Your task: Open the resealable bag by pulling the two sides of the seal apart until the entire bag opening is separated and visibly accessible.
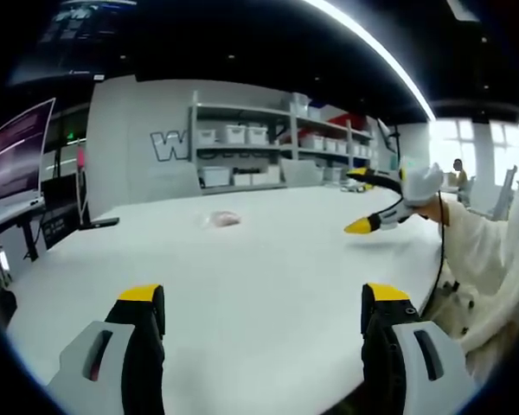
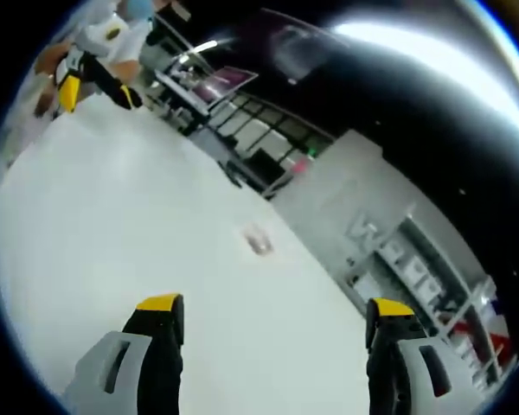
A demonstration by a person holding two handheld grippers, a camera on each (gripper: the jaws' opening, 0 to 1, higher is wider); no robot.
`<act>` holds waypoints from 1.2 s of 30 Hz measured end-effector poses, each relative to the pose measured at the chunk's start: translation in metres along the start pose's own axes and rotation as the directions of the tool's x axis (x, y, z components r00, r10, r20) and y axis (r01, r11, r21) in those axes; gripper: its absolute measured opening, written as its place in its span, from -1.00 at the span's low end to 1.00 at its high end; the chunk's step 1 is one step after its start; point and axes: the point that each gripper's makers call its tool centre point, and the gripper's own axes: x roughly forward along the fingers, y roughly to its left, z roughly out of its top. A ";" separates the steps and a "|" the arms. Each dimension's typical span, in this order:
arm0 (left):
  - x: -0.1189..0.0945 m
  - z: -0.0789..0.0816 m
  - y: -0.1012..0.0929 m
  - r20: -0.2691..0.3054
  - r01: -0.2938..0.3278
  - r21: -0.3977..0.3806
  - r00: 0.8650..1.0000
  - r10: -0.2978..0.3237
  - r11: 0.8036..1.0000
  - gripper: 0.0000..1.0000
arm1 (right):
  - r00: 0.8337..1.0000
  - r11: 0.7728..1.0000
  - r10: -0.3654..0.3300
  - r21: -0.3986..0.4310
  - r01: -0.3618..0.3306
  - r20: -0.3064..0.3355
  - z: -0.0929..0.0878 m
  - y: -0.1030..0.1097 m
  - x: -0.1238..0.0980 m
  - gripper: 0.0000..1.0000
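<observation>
White surface (image 1: 268,285) stretches wide; the resealable bag (image 1: 223,220) lies far off, untouched, both tongs (image 1: 264,316) (image 2: 277,328) spread empty, opening not begun.

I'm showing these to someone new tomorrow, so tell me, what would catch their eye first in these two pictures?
Probably the big white table, bare but for a small pinkish resealable bag lying far out on it, well beyond both grippers. Next, the yellow-tipped jaws: the left gripper and right gripper both stand open over the tabletop, holding nothing. In the left gripper view the right gripper also comes in from the right, held by a gloved hand.
</observation>
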 end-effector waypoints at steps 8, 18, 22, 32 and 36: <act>0.001 -0.001 0.000 -0.001 0.001 -0.002 1.000 -0.001 1.000 0.87 | 1.000 1.000 0.016 -0.016 -0.016 -0.005 0.000 0.001 0.008 0.74; 0.003 -0.003 0.000 -0.002 -0.002 -0.006 1.000 0.002 1.000 0.86 | 0.999 0.999 0.028 -0.041 -0.029 -0.017 -0.005 0.005 0.017 0.74; 0.003 -0.004 0.000 -0.003 -0.003 -0.007 1.000 0.003 1.000 0.86 | 0.999 0.998 0.033 -0.057 -0.034 -0.019 -0.005 0.006 0.021 0.74; 0.002 -0.004 -0.001 -0.003 -0.006 -0.012 1.000 0.006 1.000 0.86 | 0.998 0.995 0.058 -0.079 -0.059 -0.021 -0.003 0.010 0.032 0.73; 0.001 -0.004 -0.001 -0.005 -0.005 -0.013 1.000 0.005 1.000 0.86 | 0.998 0.995 0.060 -0.083 -0.062 -0.019 0.000 0.010 0.034 0.73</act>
